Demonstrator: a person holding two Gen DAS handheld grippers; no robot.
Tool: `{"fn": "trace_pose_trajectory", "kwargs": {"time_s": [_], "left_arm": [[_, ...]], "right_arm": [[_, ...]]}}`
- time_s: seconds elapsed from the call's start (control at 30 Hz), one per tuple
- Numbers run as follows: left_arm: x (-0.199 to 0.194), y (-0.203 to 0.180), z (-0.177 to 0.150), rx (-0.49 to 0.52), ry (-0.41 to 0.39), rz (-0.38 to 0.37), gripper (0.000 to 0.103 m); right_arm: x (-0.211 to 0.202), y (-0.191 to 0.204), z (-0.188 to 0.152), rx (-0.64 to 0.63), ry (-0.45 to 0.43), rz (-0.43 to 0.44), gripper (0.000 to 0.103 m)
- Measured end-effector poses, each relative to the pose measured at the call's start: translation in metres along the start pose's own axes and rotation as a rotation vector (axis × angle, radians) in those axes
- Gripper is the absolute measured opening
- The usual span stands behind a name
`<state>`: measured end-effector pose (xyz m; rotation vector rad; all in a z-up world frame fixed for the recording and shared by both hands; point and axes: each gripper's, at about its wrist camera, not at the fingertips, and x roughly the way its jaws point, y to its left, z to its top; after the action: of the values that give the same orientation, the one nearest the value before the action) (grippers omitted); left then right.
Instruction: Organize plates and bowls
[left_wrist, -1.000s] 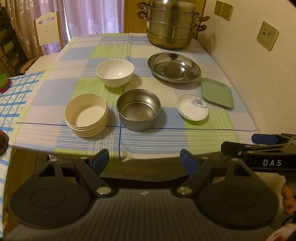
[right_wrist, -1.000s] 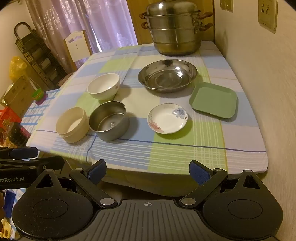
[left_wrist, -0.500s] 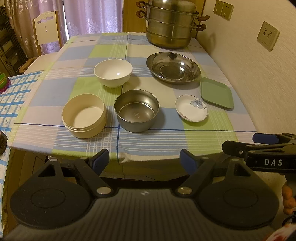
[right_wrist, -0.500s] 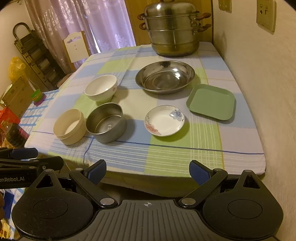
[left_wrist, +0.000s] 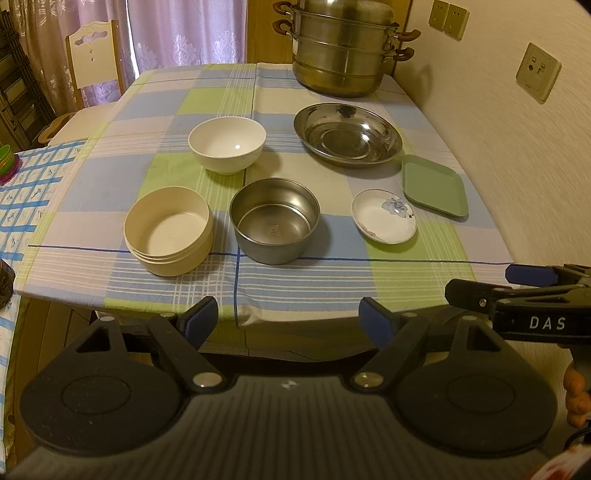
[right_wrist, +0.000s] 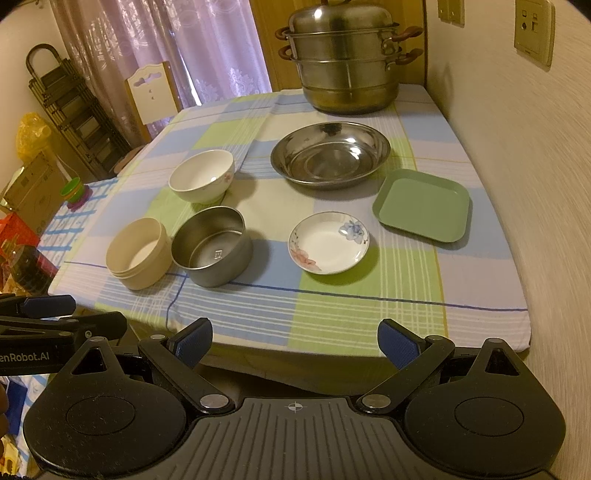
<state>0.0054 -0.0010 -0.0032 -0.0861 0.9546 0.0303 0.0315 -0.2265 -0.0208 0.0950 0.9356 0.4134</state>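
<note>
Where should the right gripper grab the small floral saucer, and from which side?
Pinch the floral saucer by its raised near rim, one finger over the lip and one under, coming in low from the table's front edge. It is shallow and lies flat, so there is no wall to grip. The right gripper is open and faces it.

Steamer pot (left_wrist: 341, 48) lid cropped by the top edge in the left view. Right gripper (left_wrist: 524, 291) cut off at the right edge there. Stamp inside the steel bowl (right_wrist: 212, 245) too small to read.
</note>
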Motion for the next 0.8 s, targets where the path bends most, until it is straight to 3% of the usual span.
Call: {"fn": "trace_pose_trajectory", "kwargs": {"time_s": [0.8], "left_arm": [[-0.0002, 0.0002, 0.0006, -0.001, 0.003, -0.001, 0.082]], "right_arm": [[0.0001, -0.0002, 0.0025, -0.003, -0.002, -0.001, 0.096]]}}
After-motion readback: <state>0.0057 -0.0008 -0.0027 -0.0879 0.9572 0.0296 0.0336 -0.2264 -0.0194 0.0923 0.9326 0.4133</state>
